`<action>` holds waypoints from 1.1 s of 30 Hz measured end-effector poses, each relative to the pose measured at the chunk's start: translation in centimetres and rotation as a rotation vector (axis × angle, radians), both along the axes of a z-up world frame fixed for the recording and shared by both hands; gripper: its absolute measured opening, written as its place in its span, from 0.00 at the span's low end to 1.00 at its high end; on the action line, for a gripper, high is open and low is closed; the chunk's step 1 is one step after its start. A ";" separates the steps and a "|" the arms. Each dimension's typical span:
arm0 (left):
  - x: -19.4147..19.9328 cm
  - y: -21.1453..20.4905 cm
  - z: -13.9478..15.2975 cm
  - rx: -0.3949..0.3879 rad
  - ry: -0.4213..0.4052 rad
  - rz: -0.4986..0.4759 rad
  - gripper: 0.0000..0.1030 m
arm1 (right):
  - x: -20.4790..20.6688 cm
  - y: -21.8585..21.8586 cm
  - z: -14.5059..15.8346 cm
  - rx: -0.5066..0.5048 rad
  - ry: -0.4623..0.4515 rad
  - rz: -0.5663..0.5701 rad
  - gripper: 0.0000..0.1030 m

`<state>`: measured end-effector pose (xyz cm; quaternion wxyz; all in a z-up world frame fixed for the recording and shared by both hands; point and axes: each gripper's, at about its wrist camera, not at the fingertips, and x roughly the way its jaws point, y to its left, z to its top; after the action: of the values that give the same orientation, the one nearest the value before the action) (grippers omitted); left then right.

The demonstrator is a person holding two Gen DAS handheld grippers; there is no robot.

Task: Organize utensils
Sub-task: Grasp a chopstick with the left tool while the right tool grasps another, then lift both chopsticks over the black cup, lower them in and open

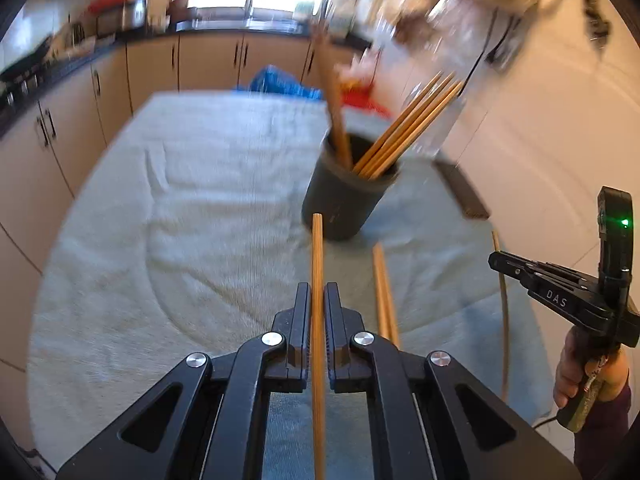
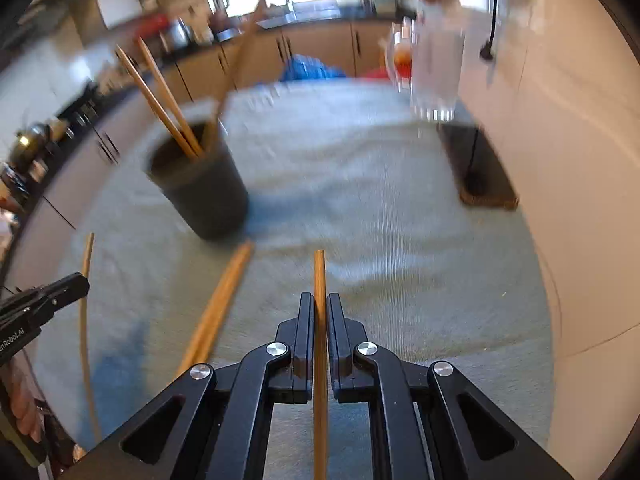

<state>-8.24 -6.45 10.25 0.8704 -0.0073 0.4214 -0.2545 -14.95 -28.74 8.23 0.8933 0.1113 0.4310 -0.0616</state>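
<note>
A dark round utensil cup (image 1: 344,196) stands on the pale towel (image 1: 180,208) and holds several wooden chopsticks (image 1: 404,128) and a wooden handle (image 1: 334,104). My left gripper (image 1: 317,292) is shut on a chopstick (image 1: 317,248) whose tip points at the cup's base. A pair of chopsticks (image 1: 384,292) lies on the towel just right of it. My right gripper (image 2: 320,300) is shut on another chopstick (image 2: 319,276), right of the cup (image 2: 204,192). The lying pair (image 2: 218,312) shows to its left. The left gripper's chopstick (image 2: 84,320) shows at the far left.
A clear glass (image 2: 434,68) stands at the towel's far right by the white wall (image 2: 560,160). A dark board (image 2: 480,168) lies below it. Kitchen cabinets (image 1: 80,112) and a counter run along the left and back. A blue bag (image 1: 280,80) lies behind the table.
</note>
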 end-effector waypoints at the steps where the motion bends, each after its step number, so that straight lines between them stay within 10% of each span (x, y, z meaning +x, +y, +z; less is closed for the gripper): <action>1: -0.8 0.3 0.9 -0.011 -0.033 0.003 0.06 | -0.6 0.1 0.9 -0.002 -0.030 0.000 0.06; 15: -9.9 2.2 5.3 0.002 -0.327 0.003 0.06 | -10.3 2.1 7.0 -0.090 -0.289 -0.038 0.07; 33: -12.1 3.7 7.5 -0.084 -0.304 -0.050 0.06 | -14.3 3.7 10.2 -0.134 -0.373 0.042 0.07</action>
<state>-20.30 -2.73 17.73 0.9165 0.0053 0.2737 -0.2915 -29.25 -25.00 18.47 0.9642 0.0520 0.2552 -0.0497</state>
